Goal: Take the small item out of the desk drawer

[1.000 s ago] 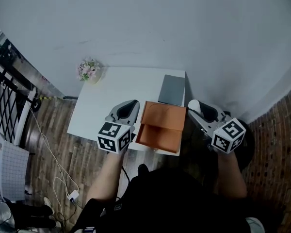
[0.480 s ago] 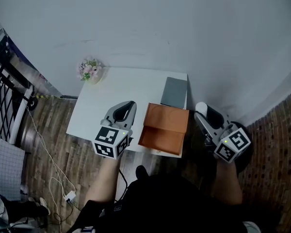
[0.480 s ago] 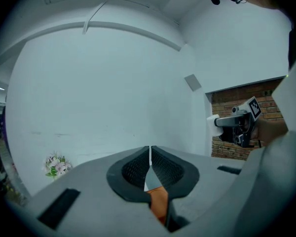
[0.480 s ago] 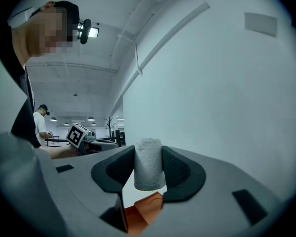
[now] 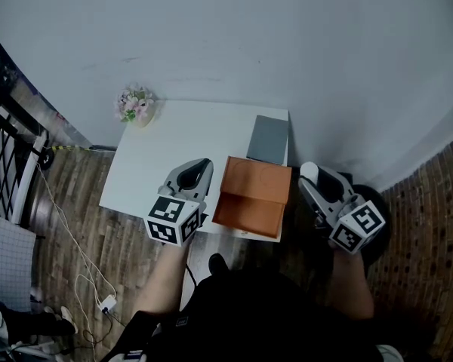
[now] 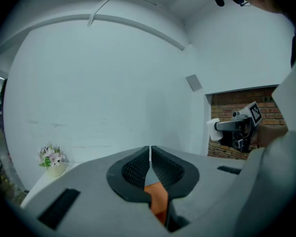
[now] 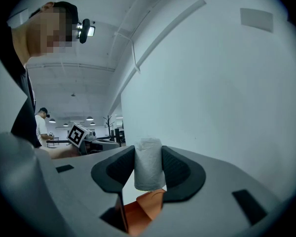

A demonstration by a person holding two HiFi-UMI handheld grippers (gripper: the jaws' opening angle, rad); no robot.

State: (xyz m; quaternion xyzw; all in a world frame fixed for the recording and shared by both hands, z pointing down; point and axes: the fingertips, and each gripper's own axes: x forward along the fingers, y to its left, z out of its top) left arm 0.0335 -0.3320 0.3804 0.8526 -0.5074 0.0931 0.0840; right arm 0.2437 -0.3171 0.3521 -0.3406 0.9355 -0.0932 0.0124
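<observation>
The orange drawer (image 5: 251, 202) stands pulled out at the front right of the white desk (image 5: 166, 145), and only its orange bottom shows inside. My right gripper (image 5: 309, 175) hangs beyond the desk's right edge, beside the drawer. It is shut on a small white roll (image 7: 148, 164), which stands upright between its pads. From the left gripper view the roll (image 6: 213, 128) shows at that gripper's tip. My left gripper (image 5: 198, 166) hovers over the desk just left of the drawer, its jaws shut (image 6: 150, 163) with nothing between them.
A grey flat pad (image 5: 269, 139) lies behind the drawer at the desk's back right. A small flower pot (image 5: 134, 104) sits at the back left corner. The white wall runs behind the desk. Cables trail on the wooden floor (image 5: 75, 240) at left.
My right gripper, still holding the white roll, has drawn slightly back and to the right of the drawer. The left gripper has barely moved.
</observation>
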